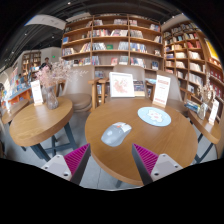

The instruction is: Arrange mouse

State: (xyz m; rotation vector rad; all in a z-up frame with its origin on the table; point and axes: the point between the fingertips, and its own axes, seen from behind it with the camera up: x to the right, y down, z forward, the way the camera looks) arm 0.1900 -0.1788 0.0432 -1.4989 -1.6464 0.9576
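On the round wooden table [130,160] just ahead of the gripper [113,158] lies the small pale grey computer mouse [116,133], and it rests on the bare wood, beyond the fingertips and well short of them. Beside it, a little further away, there is a round light blue mouse mat [154,116] with a white print on it; the mouse is near the mat but apart from it. Two white upright sign cards [161,91] stand at the far side of the table. Another round wooden table [35,122] stands to one side, and tall wooden bookshelves [112,42] fill the wall behind.

The gripper is open: its two fingers with magenta pads [77,157] stand wide apart and hold nothing. The mouse lies roughly on the middle line between them, only further forward.

I judge that the step in hand is the approach for the grasp. To do it well, the gripper should go forward and down with the jaws kept wide, until the mouse stands between the pads. The long axis of the mouse seems turned somewhat against the fingers, so a small twist of the wrist may help the pads meet its two long sides. Its shell is smooth and curved, so I would close low on the body and slowly, otherwise it may slip out. The blue mat is probably where it should go.
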